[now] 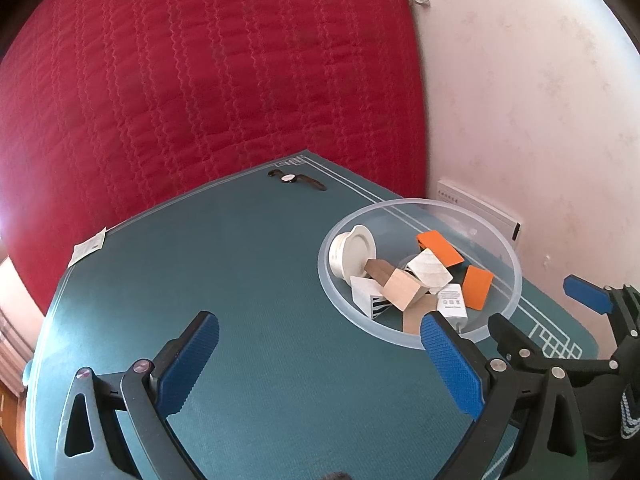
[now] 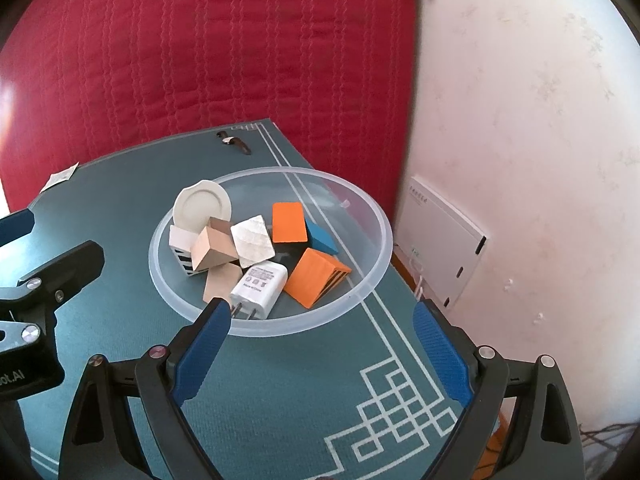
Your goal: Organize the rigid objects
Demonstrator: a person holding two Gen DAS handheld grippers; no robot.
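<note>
**Both claws wide and empty beside a loaded bowl**

Here we are at the teal mat (image 2: 280,380), and the clear plastic bowl (image 2: 372,272) is the centre of it all. Inside the bowl it is crowded: a white round lid (image 2: 202,206) leans against the far-left wall, a pale wooden block (image 2: 212,254) sits just in front of it, touching a white striped box (image 2: 180,246) on its left. A white marbled block (image 2: 252,242) rests mid-bowl, with a white charger plug (image 2: 260,286) lying at the near rim, prongs toward us. To the right of those, an orange block (image 2: 288,222), a blue wedge (image 2: 322,238) and an orange wedge (image 2: 314,278) are bunched together.

The right gripper (image 2: 322,350) hangs just short of the bowl's near rim, jaws spread wide, nothing between them. The left gripper (image 1: 320,360) sits to the bowl's left over bare mat, jaws also released and empty, its right finger overlapping the bowl's rim in view.

Beyond the bowl, near the mat's far corner, lies a wristwatch (image 1: 296,179), well apart from everything. A small paper tag (image 1: 88,246) sits at the mat's left edge.
</note>
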